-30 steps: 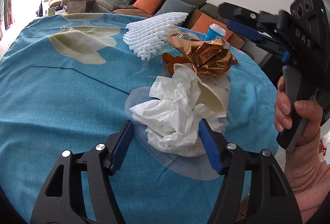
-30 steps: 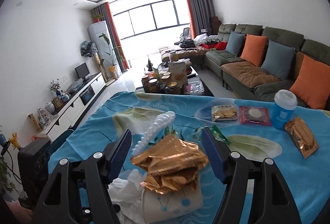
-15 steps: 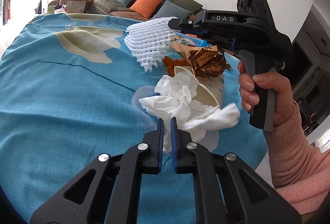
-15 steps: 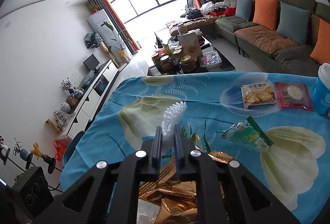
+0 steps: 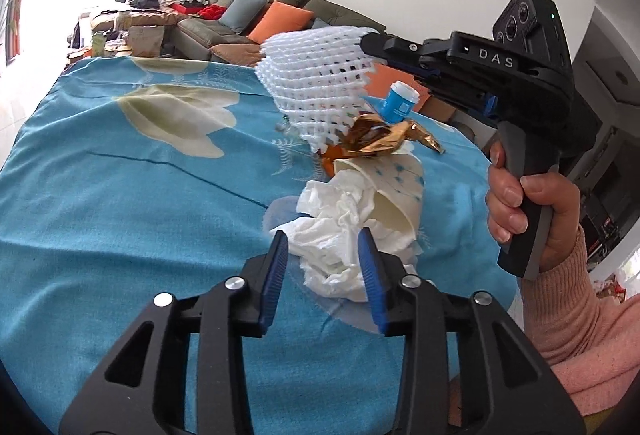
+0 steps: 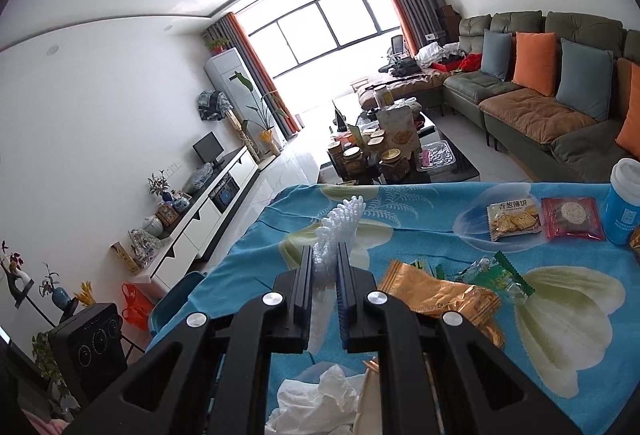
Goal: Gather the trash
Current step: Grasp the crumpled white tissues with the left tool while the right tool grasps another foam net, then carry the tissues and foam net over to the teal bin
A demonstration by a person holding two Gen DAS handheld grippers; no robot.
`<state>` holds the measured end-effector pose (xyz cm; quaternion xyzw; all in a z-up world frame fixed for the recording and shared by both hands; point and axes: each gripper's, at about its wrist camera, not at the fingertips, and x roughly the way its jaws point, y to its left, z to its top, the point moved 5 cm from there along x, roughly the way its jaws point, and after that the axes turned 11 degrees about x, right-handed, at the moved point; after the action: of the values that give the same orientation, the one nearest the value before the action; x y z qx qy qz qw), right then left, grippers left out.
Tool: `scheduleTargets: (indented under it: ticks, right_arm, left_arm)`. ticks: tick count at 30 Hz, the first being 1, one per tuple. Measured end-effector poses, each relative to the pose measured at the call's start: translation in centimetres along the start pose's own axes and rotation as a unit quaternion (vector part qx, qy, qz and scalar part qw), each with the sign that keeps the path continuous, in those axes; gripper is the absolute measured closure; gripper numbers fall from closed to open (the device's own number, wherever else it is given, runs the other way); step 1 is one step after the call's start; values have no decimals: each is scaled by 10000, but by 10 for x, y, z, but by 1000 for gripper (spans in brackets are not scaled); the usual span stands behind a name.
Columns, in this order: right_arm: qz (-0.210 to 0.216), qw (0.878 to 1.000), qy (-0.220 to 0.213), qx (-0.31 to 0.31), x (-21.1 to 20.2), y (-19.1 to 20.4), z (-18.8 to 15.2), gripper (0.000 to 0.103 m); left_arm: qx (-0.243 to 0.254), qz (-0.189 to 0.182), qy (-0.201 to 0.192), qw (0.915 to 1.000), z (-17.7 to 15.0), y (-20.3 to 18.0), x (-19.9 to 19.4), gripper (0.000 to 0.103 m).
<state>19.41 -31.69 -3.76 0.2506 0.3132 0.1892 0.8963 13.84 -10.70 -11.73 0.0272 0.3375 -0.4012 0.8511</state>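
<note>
My right gripper (image 6: 325, 259) is shut on a white foam fruit net (image 6: 340, 221) and holds it lifted above the table; in the left wrist view the net (image 5: 316, 83) hangs from that gripper (image 5: 370, 41). My left gripper (image 5: 322, 247) is open, its fingers on either side of the crumpled white tissue (image 5: 336, 231) on the blue tablecloth (image 5: 120, 203). The tissue spills from a tipped paper cup (image 5: 396, 191). A gold foil wrapper (image 5: 376, 141) lies on the cup.
A blue cup with white lid (image 6: 624, 203), a cracker packet (image 6: 514, 219), a red snack packet (image 6: 572, 217) and a green clear wrapper (image 6: 500, 275) lie on the far table side. A sofa (image 6: 540, 103) stands behind.
My right gripper closed on the foam net and lifted it off the table. My left gripper closed on the tissue, then opened around it.
</note>
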Motion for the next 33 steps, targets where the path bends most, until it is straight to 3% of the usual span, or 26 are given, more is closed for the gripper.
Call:
scheduleTargets:
  ticks: [6, 10, 22, 33]
  right_arm:
    - [-31, 10000, -21, 14, -6, -4, 0, 93]
    - [-2, 9999, -27, 99, -8, -9, 1, 93]
    - [399, 9991, 4, 108, -9, 7, -7, 93]
    - [1160, 9921, 483, -25, 23, 62, -31, 93]
  left_arm:
    - [320, 14, 324, 9990, 5, -14, 27, 63]
    - [174, -11, 540, 9984, 1, -8, 36, 98]
    - [-325, 198, -92, 9992, -4, 29, -26, 101]
    - [-869, 1140, -511, 9884, -29, 88, -124, 101]
